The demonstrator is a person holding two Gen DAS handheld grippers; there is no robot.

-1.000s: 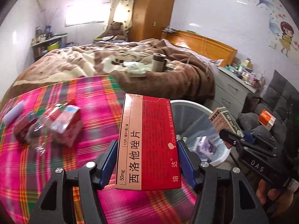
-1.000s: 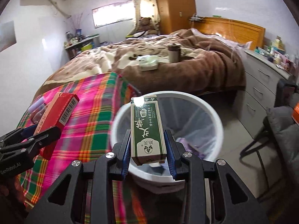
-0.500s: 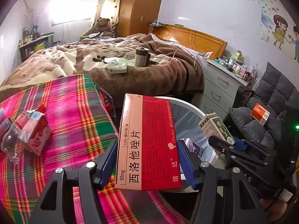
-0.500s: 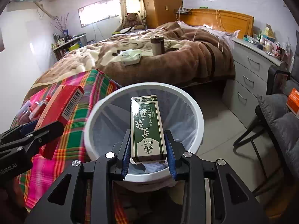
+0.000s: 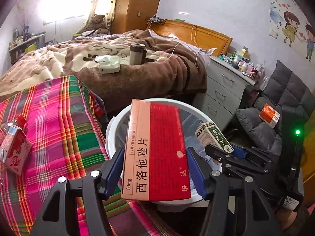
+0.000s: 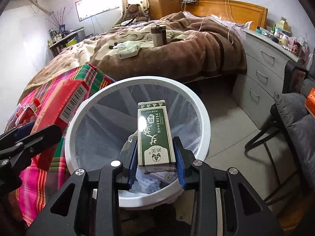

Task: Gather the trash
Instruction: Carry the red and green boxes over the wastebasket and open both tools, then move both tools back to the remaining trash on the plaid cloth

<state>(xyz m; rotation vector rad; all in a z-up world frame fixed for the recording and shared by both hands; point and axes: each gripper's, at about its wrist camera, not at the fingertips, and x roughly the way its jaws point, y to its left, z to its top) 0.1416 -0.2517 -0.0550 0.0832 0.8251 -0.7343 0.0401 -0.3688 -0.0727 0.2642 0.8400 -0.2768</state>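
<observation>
Red box (image 5: 157, 151) clamped in left claw (image 5: 155, 169), green box (image 6: 155, 135) clamped in right claw (image 6: 155, 161), both over white bin (image 6: 204, 118)

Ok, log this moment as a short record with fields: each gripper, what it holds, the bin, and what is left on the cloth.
left gripper: shut on red medicine box, near the bin's rim
right gripper: shut on green box, over the bin's opening
bin: white, lined, some trash already inside
plaid cloth: a red-and-white carton lies on it
task state: neither box released yet
</observation>
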